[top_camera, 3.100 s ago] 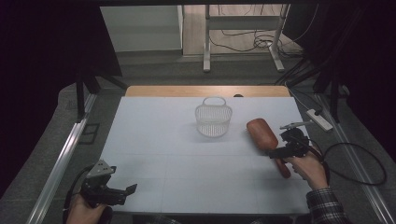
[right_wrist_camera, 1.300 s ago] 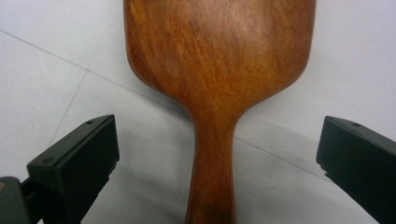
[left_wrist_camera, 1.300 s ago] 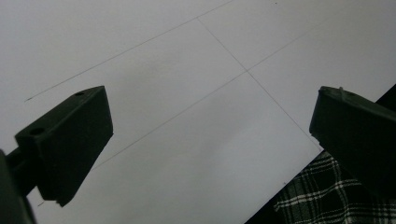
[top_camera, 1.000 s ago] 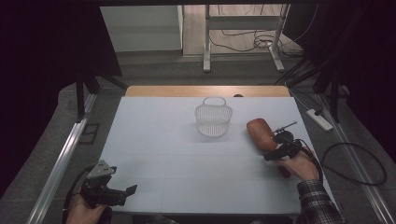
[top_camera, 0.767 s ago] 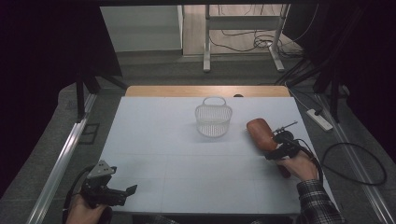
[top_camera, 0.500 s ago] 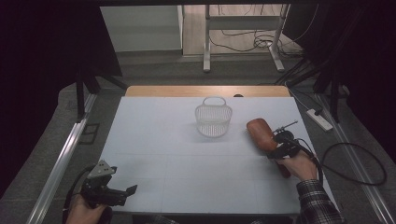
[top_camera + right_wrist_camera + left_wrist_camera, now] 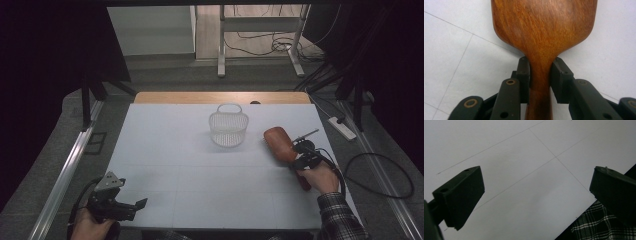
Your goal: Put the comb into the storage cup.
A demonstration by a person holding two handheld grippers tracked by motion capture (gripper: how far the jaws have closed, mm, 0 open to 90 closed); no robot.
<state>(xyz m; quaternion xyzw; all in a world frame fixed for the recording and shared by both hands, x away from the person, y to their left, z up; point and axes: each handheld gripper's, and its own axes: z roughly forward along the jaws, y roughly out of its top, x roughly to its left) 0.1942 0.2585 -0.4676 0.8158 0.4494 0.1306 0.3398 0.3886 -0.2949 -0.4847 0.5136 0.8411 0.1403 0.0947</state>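
— Two jaws, and they've just been closing: the right gripper (image 7: 540, 75) is now clamped on the neck of the wooden spatula (image 7: 544, 32), one pad on each side of the narrow handle, just below where the blade flares out.

— So the grasp is made?

— I'd judge so. The blade lies ahead of that gripper, flat on the white counter (image 7: 200, 150), not lifted. The likely next step is a lift, perhaps toward the white wire basket (image 7: 229, 129), which stands off to that gripper's left, near the blade but apart from it.

— And the other one?

— The left gripper (image 7: 131, 206) rests at the near edge of the counter, well apart from the spatula (image 7: 280, 144), jaws spread wide with nothing between them.

— What does each camera add?

— The right gripper view gives the pad contact on the handle; from the high view that gripper (image 7: 298, 153) sits at the blade's near end and the pinch itself is too small to read. The high view alone gives the basket and both hands. The left gripper view adds bare counter (image 7: 529, 170) and a plaid sleeve (image 7: 599, 227) beyond its edge.
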